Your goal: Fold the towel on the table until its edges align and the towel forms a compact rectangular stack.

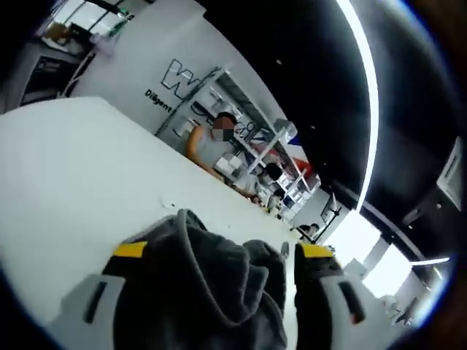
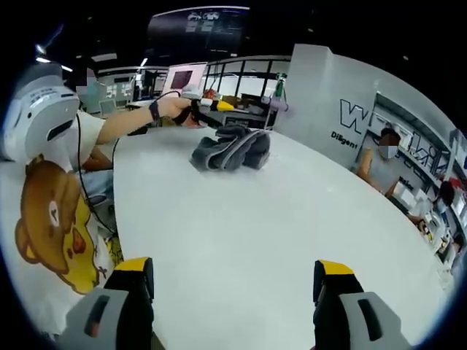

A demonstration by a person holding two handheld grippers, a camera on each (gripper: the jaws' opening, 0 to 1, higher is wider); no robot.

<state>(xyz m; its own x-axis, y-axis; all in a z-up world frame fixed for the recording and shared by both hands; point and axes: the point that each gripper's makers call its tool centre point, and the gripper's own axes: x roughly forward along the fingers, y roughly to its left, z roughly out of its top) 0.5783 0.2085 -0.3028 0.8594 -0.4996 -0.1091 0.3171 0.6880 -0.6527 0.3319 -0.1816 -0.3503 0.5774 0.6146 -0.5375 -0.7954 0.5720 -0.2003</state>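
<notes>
The left gripper [image 1: 219, 281] is apparently clamping the soft, limp dark grey terry towel [image 2: 232, 149], bunched on the white table [image 2: 241, 233]; the right gripper [image 2: 233, 292] is hovering with jaws apart. Better grasping a corner.

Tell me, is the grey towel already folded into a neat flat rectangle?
No: the towel sits bunched in a rumpled heap on the white table.
</notes>
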